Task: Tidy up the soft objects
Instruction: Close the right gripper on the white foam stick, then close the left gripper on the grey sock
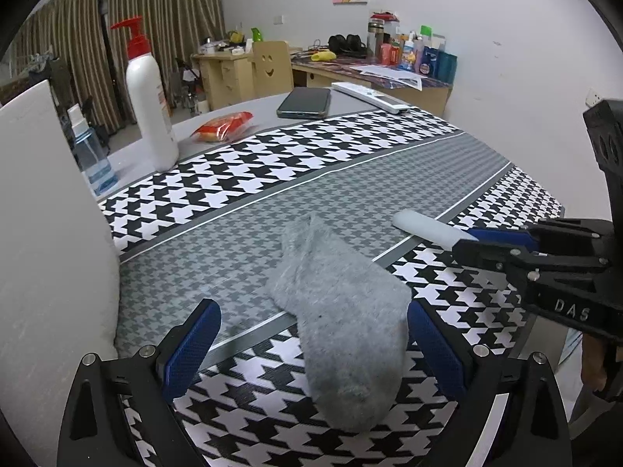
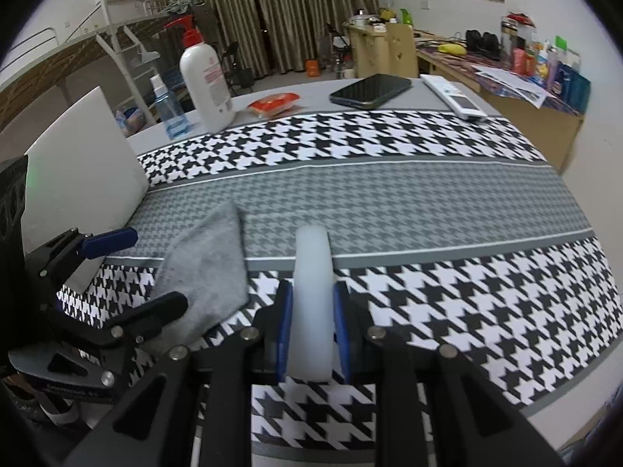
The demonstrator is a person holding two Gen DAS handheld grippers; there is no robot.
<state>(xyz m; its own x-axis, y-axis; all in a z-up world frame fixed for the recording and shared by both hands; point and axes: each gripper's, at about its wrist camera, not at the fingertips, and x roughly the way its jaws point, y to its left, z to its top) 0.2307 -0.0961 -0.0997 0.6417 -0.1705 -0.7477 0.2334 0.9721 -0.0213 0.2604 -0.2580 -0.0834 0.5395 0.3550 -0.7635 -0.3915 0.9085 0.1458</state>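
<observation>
A grey sock (image 1: pixel 342 323) lies flat on the houndstooth cloth (image 1: pixel 350 171), its toe end between the blue pads of my left gripper (image 1: pixel 314 346), which is open around it. The sock also shows in the right wrist view (image 2: pixel 206 272) at lower left. My right gripper (image 2: pixel 311 323) is shut on a white soft bar (image 2: pixel 312 292) that sticks out forward, held just above the cloth. In the left wrist view the right gripper (image 1: pixel 467 239) comes in from the right with the white bar (image 1: pixel 428 227) pointing left, beside the sock.
A white board (image 1: pixel 46 233) stands at the left edge. At the back of the table stand a white pump bottle (image 1: pixel 150 105), a small blue spray bottle (image 1: pixel 91 155), a red snack packet (image 1: pixel 224 126), a phone (image 1: pixel 305 102) and a remote (image 1: pixel 370 97). Cluttered desks stand behind.
</observation>
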